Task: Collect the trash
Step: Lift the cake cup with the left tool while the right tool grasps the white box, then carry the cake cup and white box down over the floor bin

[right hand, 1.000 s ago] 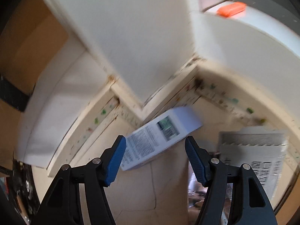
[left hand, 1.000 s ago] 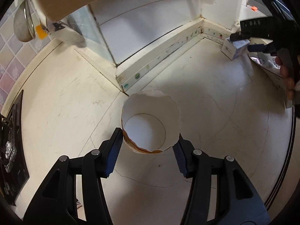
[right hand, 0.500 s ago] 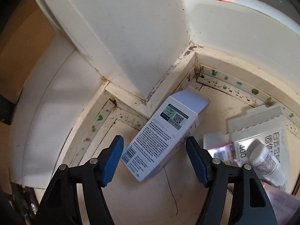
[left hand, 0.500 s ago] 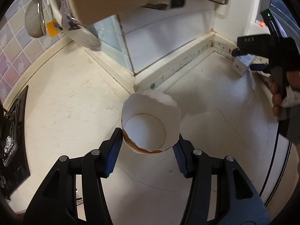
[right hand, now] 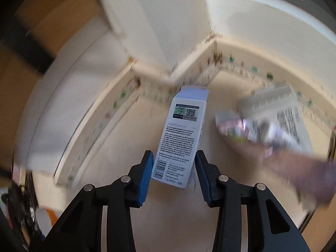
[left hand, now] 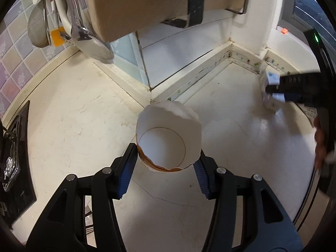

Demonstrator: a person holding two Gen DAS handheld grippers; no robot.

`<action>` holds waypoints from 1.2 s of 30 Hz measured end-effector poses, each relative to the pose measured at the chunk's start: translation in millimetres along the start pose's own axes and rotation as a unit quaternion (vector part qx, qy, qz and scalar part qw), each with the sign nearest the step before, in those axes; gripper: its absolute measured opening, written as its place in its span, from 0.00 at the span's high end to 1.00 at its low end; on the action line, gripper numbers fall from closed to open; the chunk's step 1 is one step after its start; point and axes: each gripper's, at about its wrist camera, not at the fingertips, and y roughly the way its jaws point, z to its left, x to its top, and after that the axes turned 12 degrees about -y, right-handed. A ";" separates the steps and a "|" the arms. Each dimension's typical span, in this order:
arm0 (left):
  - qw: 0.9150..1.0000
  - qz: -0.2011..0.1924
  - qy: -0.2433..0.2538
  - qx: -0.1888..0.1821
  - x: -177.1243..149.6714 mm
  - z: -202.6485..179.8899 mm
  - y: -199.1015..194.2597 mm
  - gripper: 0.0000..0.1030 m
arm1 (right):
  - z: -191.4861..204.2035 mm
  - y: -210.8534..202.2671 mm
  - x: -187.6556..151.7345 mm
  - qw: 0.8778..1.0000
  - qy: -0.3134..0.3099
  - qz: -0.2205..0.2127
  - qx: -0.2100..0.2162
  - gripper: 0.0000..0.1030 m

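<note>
The right gripper (right hand: 173, 167) straddles the white carton (right hand: 180, 140), whose long axis runs toward 12 o'clock; the pads look just short of contact. The left gripper (left hand: 166, 164) grips a paper cup (left hand: 168, 140).

left gripper (left hand: 166, 163) clamping torn paper cup (left hand: 168, 138), cream counter (left hand: 69, 126) below

My right gripper (right hand: 173, 173) has closed in on the white box (right hand: 180, 140): a second ago the box lay slanted in the gap with room on both sides, and now it points up the middle of the frame with my fingers (right hand: 147, 174) narrowed almost onto its near end. The packets (right hand: 271, 117) at right have gone blurred. In the left wrist view, the right gripper (left hand: 279, 93) has slid from upper right down to the right edge, and the wall corner (left hand: 231, 42) has shifted toward centre.
</note>
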 end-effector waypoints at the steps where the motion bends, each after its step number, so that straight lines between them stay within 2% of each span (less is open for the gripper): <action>1: 1.000 -0.002 0.004 -0.004 -0.2 -0.4 -2.8 0.52 | 1.1 -2.9 -7.6 1.000 0.000 0.002 0.004 0.62; 9: 0.999 -0.006 0.037 -0.037 -6.6 7.7 -24.1 0.52 | 30.4 -47.5 -84.9 0.999 0.017 -0.009 0.032 0.63; 20: 0.990 0.003 0.101 -0.098 -29.6 54.1 -60.8 0.52 | 106.5 -124.4 -178.6 0.997 0.057 -0.055 0.014 0.63; 29: 0.972 0.000 0.187 -0.144 -69.8 108.6 -102.1 0.52 | 190.5 -171.0 -276.3 0.991 0.095 -0.092 -0.010 0.63; 36: 0.950 0.031 0.251 -0.181 -118.1 142.8 -123.0 0.52 | 252.7 -191.7 -357.8 0.989 0.112 -0.095 -0.027 0.63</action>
